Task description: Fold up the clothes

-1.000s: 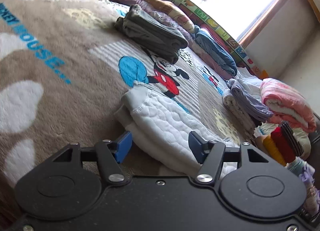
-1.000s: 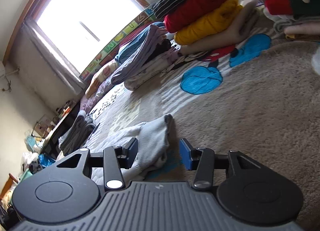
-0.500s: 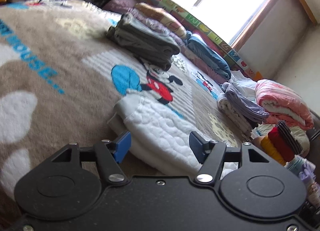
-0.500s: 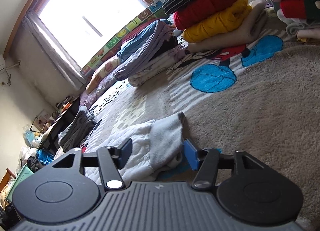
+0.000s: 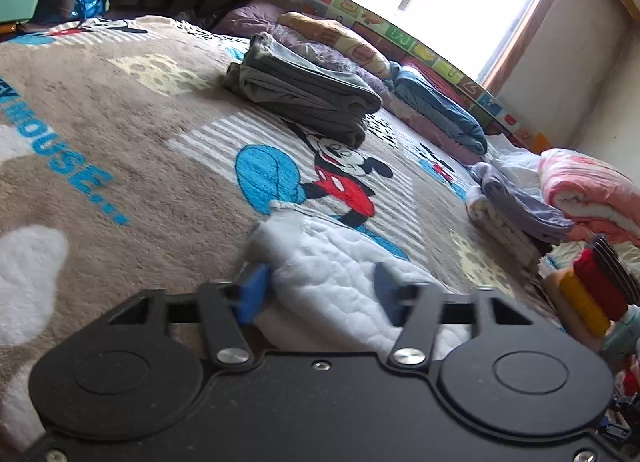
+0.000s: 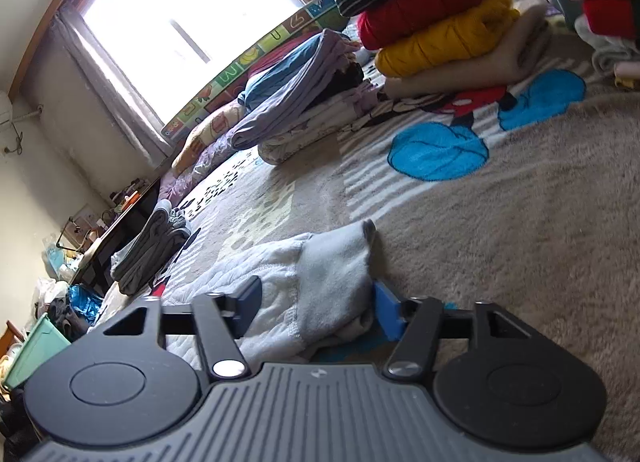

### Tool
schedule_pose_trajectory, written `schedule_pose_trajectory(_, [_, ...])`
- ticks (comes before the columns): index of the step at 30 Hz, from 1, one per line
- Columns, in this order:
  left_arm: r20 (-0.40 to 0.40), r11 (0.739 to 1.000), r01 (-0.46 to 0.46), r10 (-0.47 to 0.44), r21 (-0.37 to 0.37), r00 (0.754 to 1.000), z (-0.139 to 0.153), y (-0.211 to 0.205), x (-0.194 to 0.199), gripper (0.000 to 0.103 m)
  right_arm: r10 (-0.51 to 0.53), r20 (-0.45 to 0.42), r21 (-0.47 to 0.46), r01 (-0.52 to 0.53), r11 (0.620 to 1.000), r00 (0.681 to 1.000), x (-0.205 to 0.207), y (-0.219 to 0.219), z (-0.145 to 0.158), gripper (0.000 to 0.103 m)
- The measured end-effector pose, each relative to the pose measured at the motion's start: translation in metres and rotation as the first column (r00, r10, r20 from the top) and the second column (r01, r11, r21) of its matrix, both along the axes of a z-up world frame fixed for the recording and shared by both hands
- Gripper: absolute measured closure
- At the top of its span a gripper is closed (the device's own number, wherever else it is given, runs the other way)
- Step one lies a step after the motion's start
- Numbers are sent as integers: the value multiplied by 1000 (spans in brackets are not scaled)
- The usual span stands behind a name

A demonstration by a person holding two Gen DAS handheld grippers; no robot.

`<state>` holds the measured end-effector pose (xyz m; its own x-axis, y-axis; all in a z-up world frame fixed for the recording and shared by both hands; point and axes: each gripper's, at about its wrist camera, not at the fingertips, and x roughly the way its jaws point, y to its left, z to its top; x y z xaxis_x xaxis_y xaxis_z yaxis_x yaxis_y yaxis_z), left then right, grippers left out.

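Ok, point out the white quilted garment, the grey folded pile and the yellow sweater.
white quilted garment (image 5: 344, 282): left wrist view, quilted middle.
grey folded pile (image 5: 308, 98): left wrist view, top fold.
yellow sweater (image 6: 444, 38): right wrist view, its front roll.

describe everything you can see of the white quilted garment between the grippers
The white garment looks soft and quilted, with a plain ribbed cuff at one end. It lies folded and flat on the blanket, partly over a cartoon mouse print. The left gripper has just been closing, the garment's edge between its blue pads. The right gripper has also been closing, its pads around the cuff end.
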<state>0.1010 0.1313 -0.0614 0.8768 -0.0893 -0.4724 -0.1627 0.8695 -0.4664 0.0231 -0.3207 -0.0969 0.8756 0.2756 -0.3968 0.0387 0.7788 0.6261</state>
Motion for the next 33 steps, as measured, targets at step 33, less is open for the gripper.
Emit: schedule_pose_trajectory(33, [139, 983, 84, -61, -162, 988, 23, 14, 109, 96, -23, 110, 331, -15, 944, 994, 94, -43, -15, 94])
